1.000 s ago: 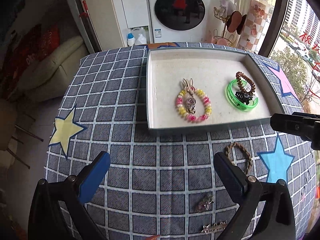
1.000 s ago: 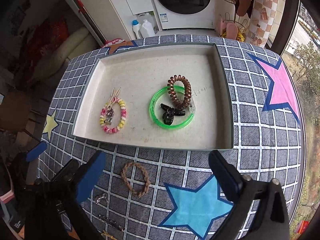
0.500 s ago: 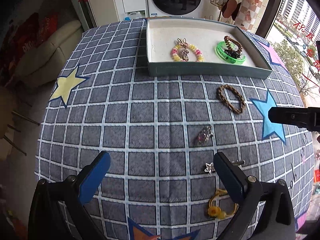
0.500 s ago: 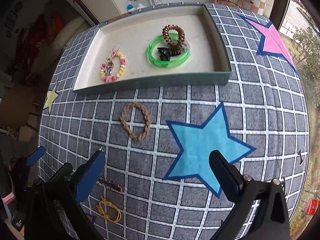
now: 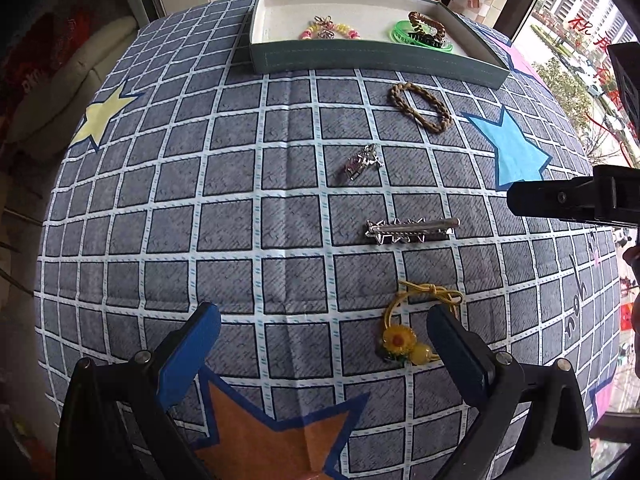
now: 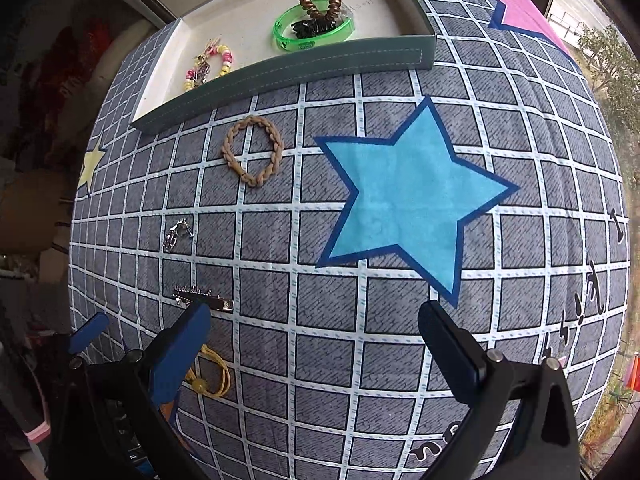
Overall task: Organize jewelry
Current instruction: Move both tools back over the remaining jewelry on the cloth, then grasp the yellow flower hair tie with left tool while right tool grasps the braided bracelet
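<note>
Left wrist view: the checked tablecloth [image 5: 224, 208] lies bare from 9 to 6 o'clock, the grey tray [image 5: 372, 62] sits at 12 o'clock by the far edge, and toward 1 to 5 o'clock lie a braided tan hair tie [image 5: 420, 107], a small silver charm [image 5: 361, 161], a silver star hair clip [image 5: 412, 231] and a yellow cord bracelet with a flower bead [image 5: 408, 326]; the left gripper [image 5: 324, 348] has its jaws wide apart and empty, its right finger [image 5: 456, 356] just beside the bracelet.

Right wrist view: open cloth around the blue star patch [image 6: 408, 196] fills 12 to 5 o'clock, the tray [image 6: 304, 70] at 11 o'clock holds a green bangle [image 6: 314, 32], a brown spiral hair tie [image 6: 320, 0] and a pink-yellow bead bracelet [image 6: 210, 66], and the right gripper [image 6: 316, 344] has jaws spread wide, holding nothing.
</note>
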{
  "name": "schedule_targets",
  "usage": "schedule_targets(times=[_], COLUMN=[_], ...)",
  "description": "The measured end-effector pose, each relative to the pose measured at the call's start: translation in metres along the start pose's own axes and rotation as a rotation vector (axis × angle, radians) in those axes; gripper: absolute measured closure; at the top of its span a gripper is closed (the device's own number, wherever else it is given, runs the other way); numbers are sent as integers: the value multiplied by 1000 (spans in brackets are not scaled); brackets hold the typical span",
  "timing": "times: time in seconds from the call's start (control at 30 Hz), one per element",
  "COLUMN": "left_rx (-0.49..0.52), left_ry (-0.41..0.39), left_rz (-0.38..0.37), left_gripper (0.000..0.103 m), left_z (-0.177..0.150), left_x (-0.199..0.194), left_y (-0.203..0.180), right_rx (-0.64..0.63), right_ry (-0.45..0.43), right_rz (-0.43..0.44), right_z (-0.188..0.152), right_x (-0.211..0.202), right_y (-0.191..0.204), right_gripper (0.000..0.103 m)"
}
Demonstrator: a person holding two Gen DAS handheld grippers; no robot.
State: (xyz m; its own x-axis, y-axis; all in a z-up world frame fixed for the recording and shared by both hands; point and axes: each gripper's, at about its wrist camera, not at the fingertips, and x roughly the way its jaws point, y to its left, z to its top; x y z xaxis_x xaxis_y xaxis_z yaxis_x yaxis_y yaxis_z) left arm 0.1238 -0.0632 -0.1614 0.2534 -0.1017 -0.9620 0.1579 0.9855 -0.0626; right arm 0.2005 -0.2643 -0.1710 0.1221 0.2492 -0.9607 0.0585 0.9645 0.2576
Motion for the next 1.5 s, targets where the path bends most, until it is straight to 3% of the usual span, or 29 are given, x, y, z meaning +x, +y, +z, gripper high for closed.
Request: schedule_targets(times=[0.3,0.97,1.1,1.3,1.37,1.5], left_rx=[-6,-33,-40,-30,-16,29], left_ry=[40,65,70,69,68,63], left_rz=[23,52,56,43,39,23], left_gripper=[0,0,0,0,4,22], left_z=[-7,-22,-22,-20,-18,-18], left_x=[14,31,33,28,25,21], left_y=[-9,-10,-10,-16,-20,-30], right_rx=[-8,-46,-84,-208,-227,-263], right_ry=[-16,-83,-81,-107,-112,-108], right_rz=[-34,-116,-164,-247,-245,-233], right_z=[6,85,93,97,98,99], right_x=[0,28,38,49,51,53], right_y=[2,23,32,60,67,79], right_gripper=[0,1,16,28,32,50])
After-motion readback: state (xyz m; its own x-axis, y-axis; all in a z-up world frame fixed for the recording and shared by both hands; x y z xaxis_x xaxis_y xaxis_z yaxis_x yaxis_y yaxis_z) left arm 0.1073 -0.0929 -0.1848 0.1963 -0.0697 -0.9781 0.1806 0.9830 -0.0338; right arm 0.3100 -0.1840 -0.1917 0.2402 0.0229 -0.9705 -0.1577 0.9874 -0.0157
